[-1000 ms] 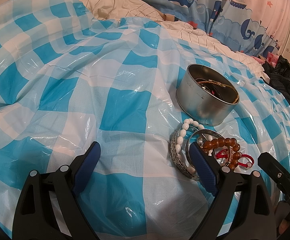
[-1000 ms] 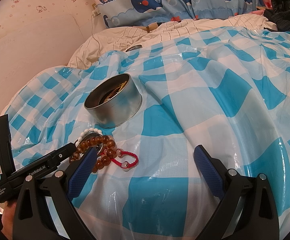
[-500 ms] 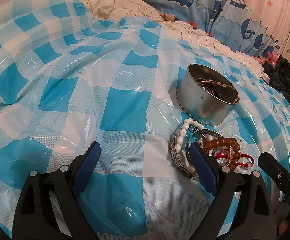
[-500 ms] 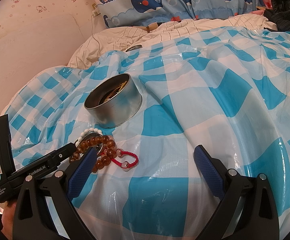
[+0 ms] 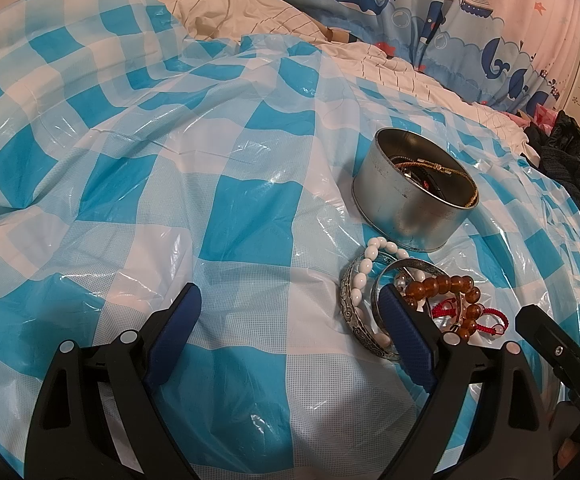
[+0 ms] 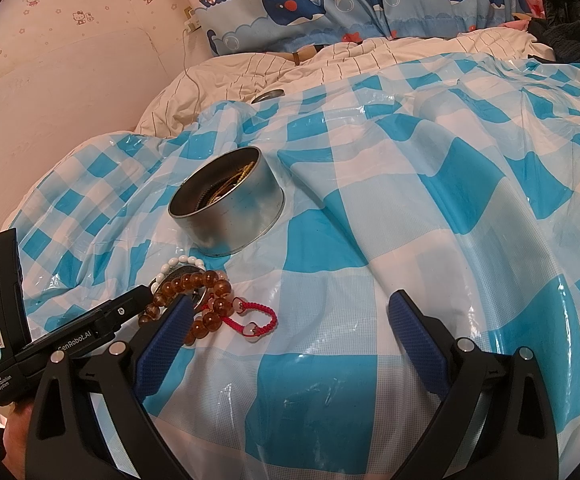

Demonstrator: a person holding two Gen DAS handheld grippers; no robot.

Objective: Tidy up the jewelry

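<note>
Where glossy checked plastic sheet [image 5: 250,208] crinkles: round metal tin [image 5: 414,192], amber beads [image 6: 194,288]; both jaws wide, empty.

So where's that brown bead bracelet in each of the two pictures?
Left wrist view: brown bead bracelet lies lower right, beside the left gripper's right finger.
Right wrist view: it lies lower left, partly behind the right gripper's left finger.
Shared landmark: the round metal tin just beyond it.

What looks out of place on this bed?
A tangled heap of bracelets lies loose on the checked plastic sheet, just outside the metal tin, which already holds other jewelry. The tin stands upright; nothing looks broken.
</note>
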